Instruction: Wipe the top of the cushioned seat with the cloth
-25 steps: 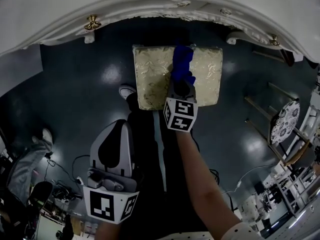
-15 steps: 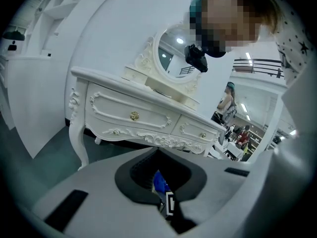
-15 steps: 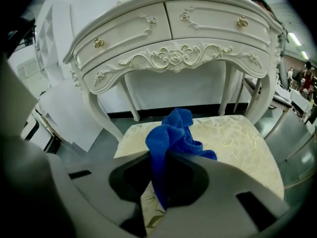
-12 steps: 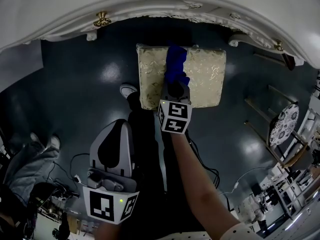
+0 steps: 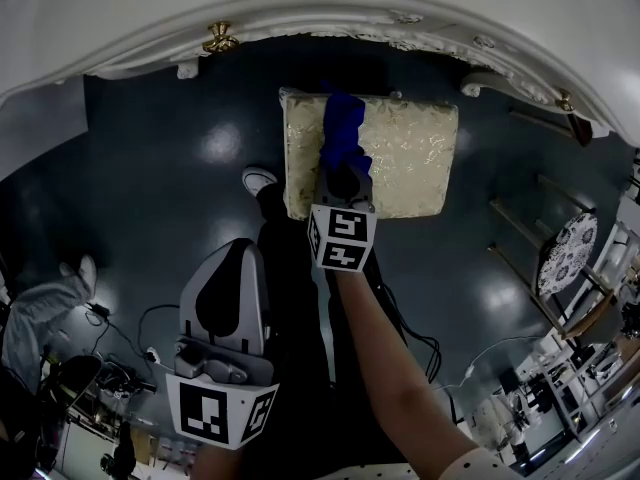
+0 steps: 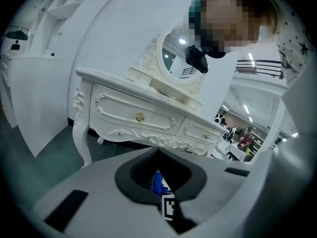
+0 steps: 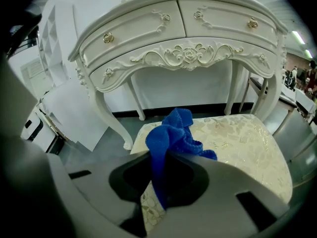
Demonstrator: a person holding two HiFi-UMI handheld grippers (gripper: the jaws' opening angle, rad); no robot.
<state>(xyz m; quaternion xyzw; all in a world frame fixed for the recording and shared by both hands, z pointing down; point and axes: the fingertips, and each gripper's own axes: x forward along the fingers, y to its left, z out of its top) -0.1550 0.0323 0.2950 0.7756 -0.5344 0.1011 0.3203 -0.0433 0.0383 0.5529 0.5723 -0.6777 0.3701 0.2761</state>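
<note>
The cushioned seat point(image 5: 400, 158) point(image 7: 237, 143) has a cream and gold patterned top and stands in front of a white dressing table. A blue cloth point(image 5: 340, 133) point(image 7: 173, 133) lies bunched on the seat's left part, pinched in my right gripper point(image 5: 345, 173) point(image 7: 161, 175), which is shut on it. The cloth's free end rests on the cushion near its far edge. My left gripper point(image 5: 225, 303) point(image 6: 157, 175) hangs well back from the seat, near the person's legs, jaws shut with nothing held.
The white dressing table point(image 5: 300, 18) point(image 7: 188, 48) with brass knobs overhangs the seat's far side. A shoe point(image 5: 255, 180) sits on the dark floor left of the seat. A round patterned stool point(image 5: 568, 248) and cluttered shelves stand at the right. Cables lie lower left.
My right gripper has slid the cloth leftward across the cushion over the last second. The left gripper has stayed where it was.
</note>
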